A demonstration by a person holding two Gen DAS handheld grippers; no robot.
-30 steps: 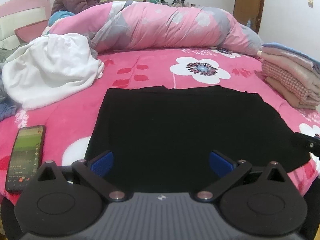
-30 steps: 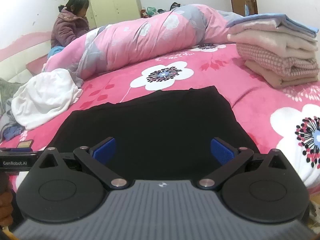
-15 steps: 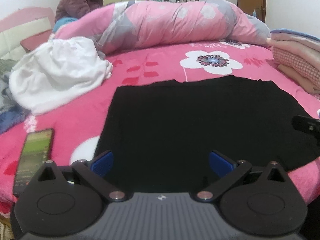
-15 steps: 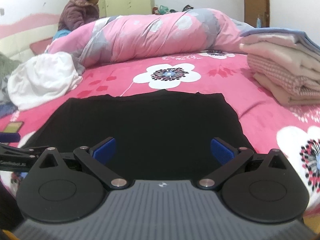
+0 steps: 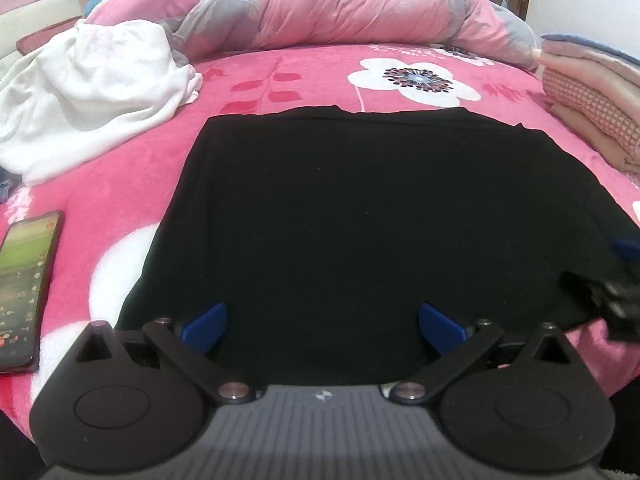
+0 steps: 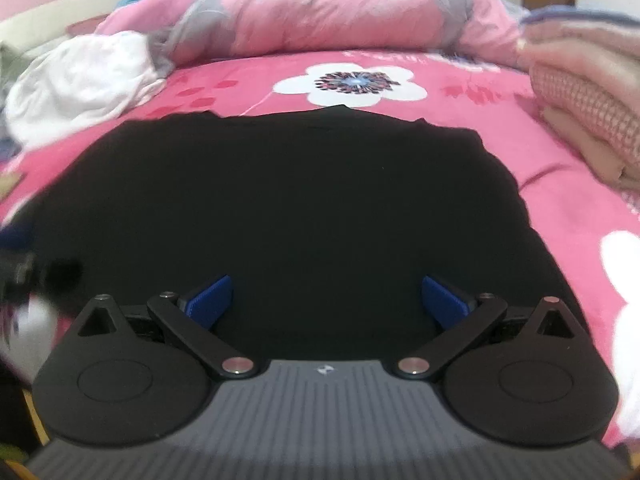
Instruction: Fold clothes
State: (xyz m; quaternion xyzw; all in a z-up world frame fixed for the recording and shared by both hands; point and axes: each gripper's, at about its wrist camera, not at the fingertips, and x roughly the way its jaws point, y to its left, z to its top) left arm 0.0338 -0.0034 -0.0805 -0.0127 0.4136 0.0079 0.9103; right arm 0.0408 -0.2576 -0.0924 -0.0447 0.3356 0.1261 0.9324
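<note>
A black garment [image 5: 360,216] [image 6: 288,208] lies flat on the pink flowered bed, folded into a wide rectangle. My left gripper [image 5: 322,322] hovers low over its near edge, towards the left side, open, its blue pads [image 5: 204,326] wide apart with nothing between them. My right gripper [image 6: 326,302] is low over the near edge farther right, also open and empty. The right gripper's tip [image 5: 624,280] shows at the right edge of the left wrist view. A blurred part of the left gripper [image 6: 24,264] shows at the left edge of the right wrist view.
A crumpled white garment [image 5: 88,88] lies at the left. A phone [image 5: 24,284] with a lit screen rests near the bed's left front edge. A stack of folded clothes [image 5: 592,92] stands at the right. A rolled pink quilt [image 5: 340,4] lies across the back.
Both grippers have dropped lower and moved in closer to the near edge of the black garment. Both stay open. The garment has not moved.
</note>
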